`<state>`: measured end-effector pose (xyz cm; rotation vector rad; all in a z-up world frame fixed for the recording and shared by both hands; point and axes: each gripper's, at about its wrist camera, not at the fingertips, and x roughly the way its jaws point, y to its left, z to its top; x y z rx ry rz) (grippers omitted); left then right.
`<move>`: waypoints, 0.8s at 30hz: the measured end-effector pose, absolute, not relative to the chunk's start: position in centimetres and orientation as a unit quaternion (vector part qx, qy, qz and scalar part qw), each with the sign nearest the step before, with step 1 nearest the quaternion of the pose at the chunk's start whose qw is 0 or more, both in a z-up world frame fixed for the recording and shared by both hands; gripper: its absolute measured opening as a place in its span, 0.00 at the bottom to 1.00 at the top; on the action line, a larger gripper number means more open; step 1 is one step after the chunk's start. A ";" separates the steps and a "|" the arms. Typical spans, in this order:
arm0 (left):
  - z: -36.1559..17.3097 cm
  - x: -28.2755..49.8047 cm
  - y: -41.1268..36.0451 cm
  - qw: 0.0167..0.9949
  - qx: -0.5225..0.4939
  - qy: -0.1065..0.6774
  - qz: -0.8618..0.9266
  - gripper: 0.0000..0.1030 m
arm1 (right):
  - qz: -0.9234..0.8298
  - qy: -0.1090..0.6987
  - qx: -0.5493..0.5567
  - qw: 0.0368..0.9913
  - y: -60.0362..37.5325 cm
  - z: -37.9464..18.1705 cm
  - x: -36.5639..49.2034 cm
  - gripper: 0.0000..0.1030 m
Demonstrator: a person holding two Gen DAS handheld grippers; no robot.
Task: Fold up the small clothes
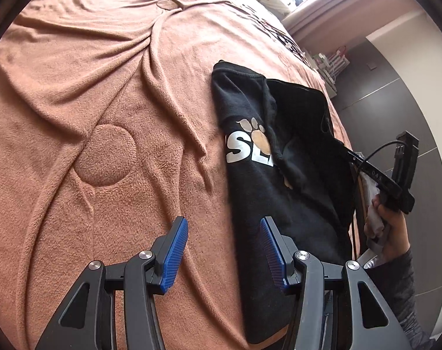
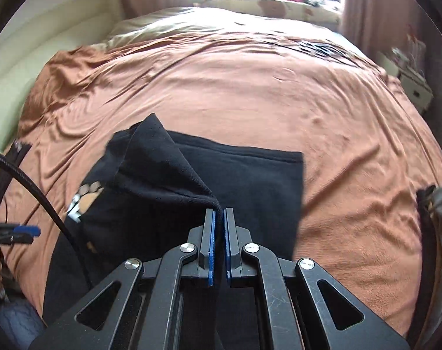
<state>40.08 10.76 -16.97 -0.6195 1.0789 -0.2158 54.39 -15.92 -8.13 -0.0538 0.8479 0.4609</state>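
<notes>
Black hoodie [image 2: 235, 180] is lying near my edge of the bed, on the brown blanket [image 2: 250, 87], and it is already looking partly folded: one side is forming a flat rectangle with a straight far edge, while the printed front with the white letters and paw mark [image 1: 251, 143] is showing on the other side. I am pinching a raised flap of it in the right gripper [image 2: 219, 218], whose blue pads are pressing together on the cloth and lifting it into a peak above the rest. I am holding the left gripper [image 1: 224, 248] with its fingers spread wide apart and carrying nothing, hovering just beside the hoodie's printed side. My reading is that I am somewhere in the middle of the job: this flap is waiting to be laid across, probably with another fold after it. The blanket is bunching into ridges [image 1: 151, 58] farther off.
</notes>
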 end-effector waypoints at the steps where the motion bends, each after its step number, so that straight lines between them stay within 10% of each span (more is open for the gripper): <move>1: -17.0 40.2 10.7 0.807 -0.289 0.505 -0.100 0.52 | 0.212 0.413 -0.016 0.886 -16.5 -8.5 54.8 0.02; 12: -18.0 40.9 9.5 0.802 -0.284 0.516 -0.099 0.52 | 0.171 0.452 0.044 0.875 -19.0 -11.6 57.3 0.03; 17: -18.2 41.3 9.3 0.801 -0.284 0.518 -0.096 0.52 | 0.192 0.440 0.042 0.876 -18.8 -10.7 57.3 0.49; 24: -18.2 42.0 9.0 0.801 -0.277 0.522 -0.095 0.52 | 0.215 0.425 0.008 0.879 -17.7 -10.5 59.8 0.49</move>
